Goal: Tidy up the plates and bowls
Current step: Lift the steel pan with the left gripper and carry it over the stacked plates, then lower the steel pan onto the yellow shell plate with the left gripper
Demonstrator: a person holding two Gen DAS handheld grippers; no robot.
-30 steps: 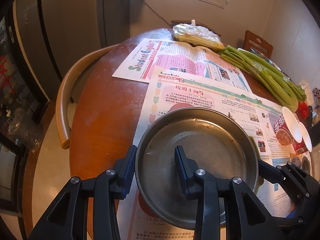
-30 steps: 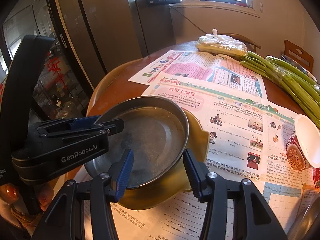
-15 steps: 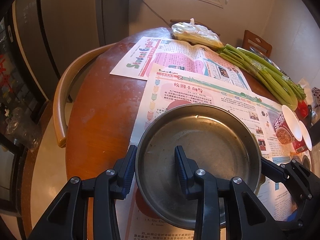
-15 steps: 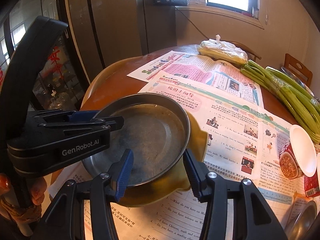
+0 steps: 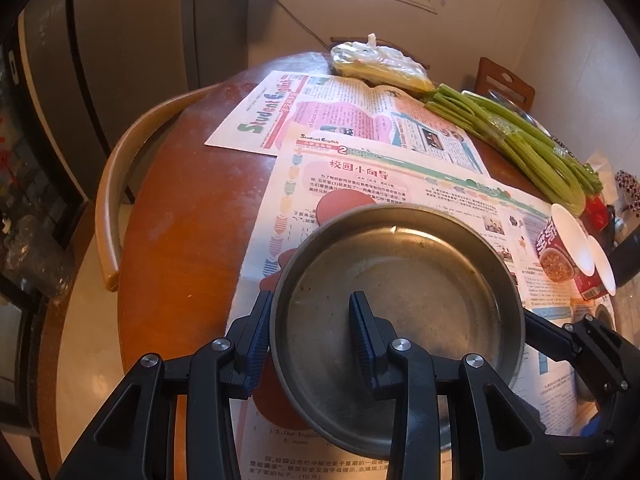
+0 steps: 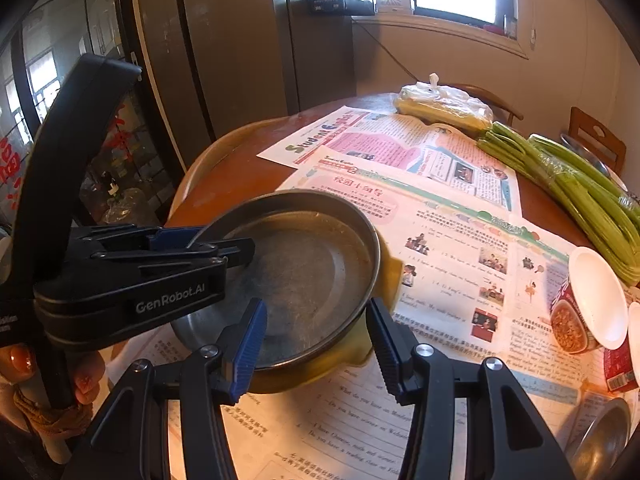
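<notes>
Left gripper (image 5: 310, 330) narrow, clamping steel plate (image 5: 420, 280) rim; right gripper (image 6: 316, 344) gripping yellow dish (image 6: 384, 280) beneath; plate smudged.

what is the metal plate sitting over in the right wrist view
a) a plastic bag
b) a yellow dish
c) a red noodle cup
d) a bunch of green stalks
b: the metal plate sits over the yellow dish, whose rim shows past its right and lower edge, with the left gripper on the plate's rim.
</notes>
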